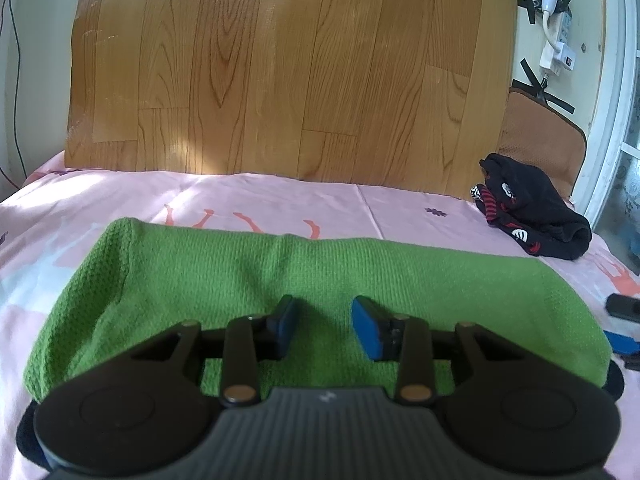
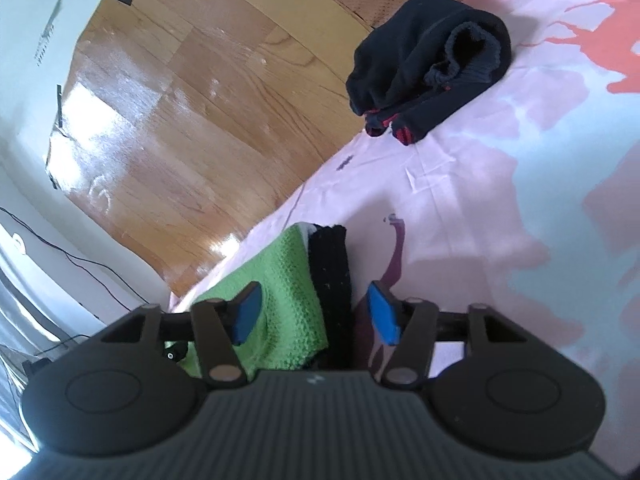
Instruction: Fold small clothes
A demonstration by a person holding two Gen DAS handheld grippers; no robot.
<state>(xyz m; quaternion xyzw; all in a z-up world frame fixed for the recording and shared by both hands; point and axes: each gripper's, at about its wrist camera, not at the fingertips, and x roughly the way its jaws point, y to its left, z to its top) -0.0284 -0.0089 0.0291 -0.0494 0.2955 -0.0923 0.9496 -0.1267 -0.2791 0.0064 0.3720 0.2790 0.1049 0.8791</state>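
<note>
A green knitted cloth (image 1: 280, 272) lies folded in a wide band on the pink bed sheet (image 1: 280, 200). My left gripper (image 1: 324, 320) is open just above its near edge, holding nothing. In the right wrist view the green cloth (image 2: 288, 280) has a black band (image 2: 332, 272) along its end. My right gripper (image 2: 316, 308) is open, its fingers on either side of that end, one blue pad (image 2: 246, 312) over the green. A black garment with red marks (image 1: 532, 208) lies bunched at the far right; it also shows in the right wrist view (image 2: 424, 56).
A wood-pattern board (image 1: 280, 68) stands upright behind the bed. A brown mesh cushion (image 1: 536, 136) leans behind the black garment. A power strip and plug (image 1: 556, 40) hang on the wall at the right. The right gripper's tip (image 1: 622, 308) shows at the right edge.
</note>
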